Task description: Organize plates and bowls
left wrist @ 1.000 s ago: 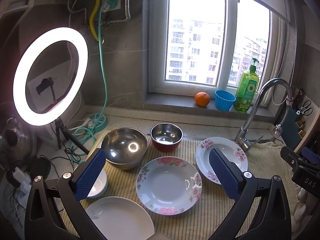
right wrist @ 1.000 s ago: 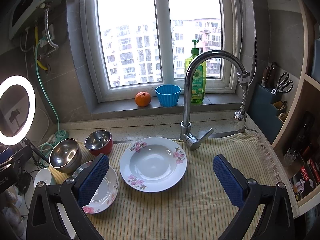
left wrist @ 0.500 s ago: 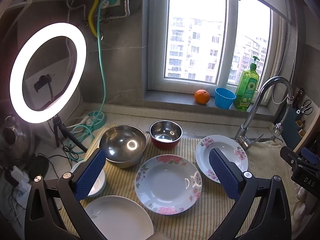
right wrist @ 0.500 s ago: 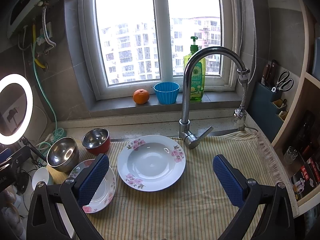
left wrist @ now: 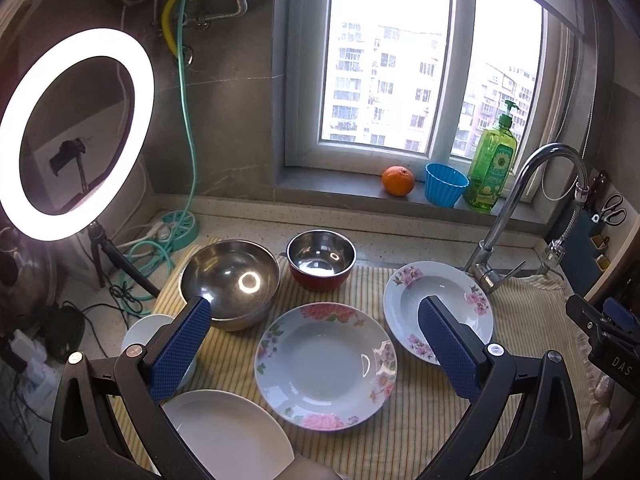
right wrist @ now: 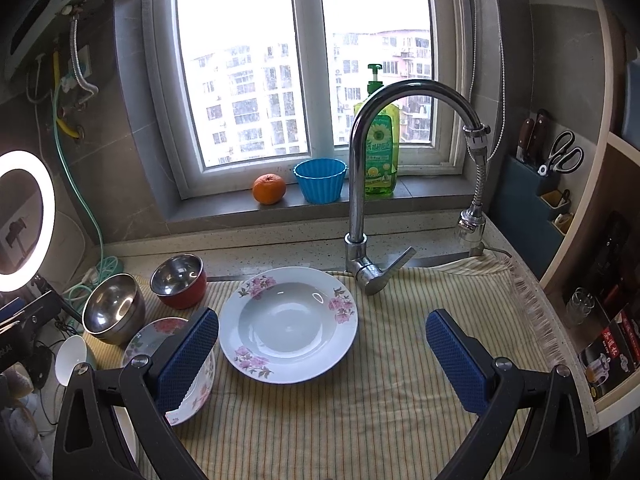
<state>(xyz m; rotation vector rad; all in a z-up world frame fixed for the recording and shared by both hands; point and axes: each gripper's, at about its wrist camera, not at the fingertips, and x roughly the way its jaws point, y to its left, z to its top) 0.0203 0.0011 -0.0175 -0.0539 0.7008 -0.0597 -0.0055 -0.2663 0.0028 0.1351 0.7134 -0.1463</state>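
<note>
Two tools, left tool (left wrist: 314, 334) and right tool (right wrist: 322, 350), wide open, empty, barely moved since before. Flowered plates (left wrist: 326, 364) mid-tabletop, steel bowls (left wrist: 230, 280) at back-left corner. Nothing sorted yet.

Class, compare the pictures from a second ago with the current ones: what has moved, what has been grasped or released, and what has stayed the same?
Only the viewpoints shifted: in both wrist views the dishes sit slightly lower in frame, so both cameras tilted or lifted a little. Nothing was grasped or released. The left gripper and right gripper stay open and empty. The floral plates, steel bowl, red bowl and white plate lie unmoved on the striped cloth.
</note>
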